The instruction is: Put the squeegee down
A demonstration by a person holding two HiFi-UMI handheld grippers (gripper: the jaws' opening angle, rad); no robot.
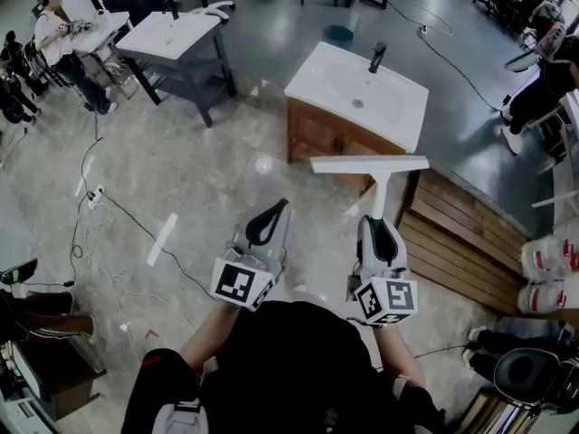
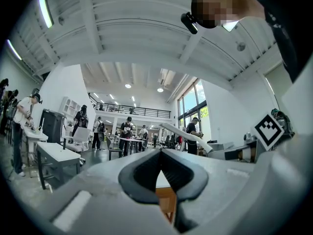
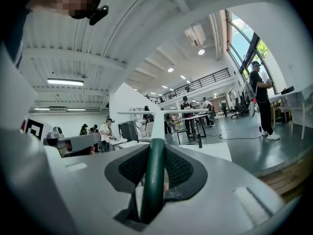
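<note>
The squeegee (image 1: 370,165) has a white blade held level and a white neck that runs down into a dark green handle (image 3: 152,180). My right gripper (image 1: 381,230) is shut on that handle, and the blade (image 3: 161,112) stands beyond the jaws. It hangs in the air in front of a white sink vanity (image 1: 398,107). My left gripper (image 1: 269,218) is beside it on the left, shut, with nothing between its pads (image 2: 146,173). In the left gripper view the squeegee blade (image 2: 188,136) shows off to the right.
The vanity has a black faucet (image 1: 376,58) and a wooden cabinet (image 1: 317,138) below. A slatted wooden platform (image 1: 452,238) lies at the right. A white table (image 1: 172,34) stands far left, with people near it. Cables (image 1: 136,229) trail over the floor.
</note>
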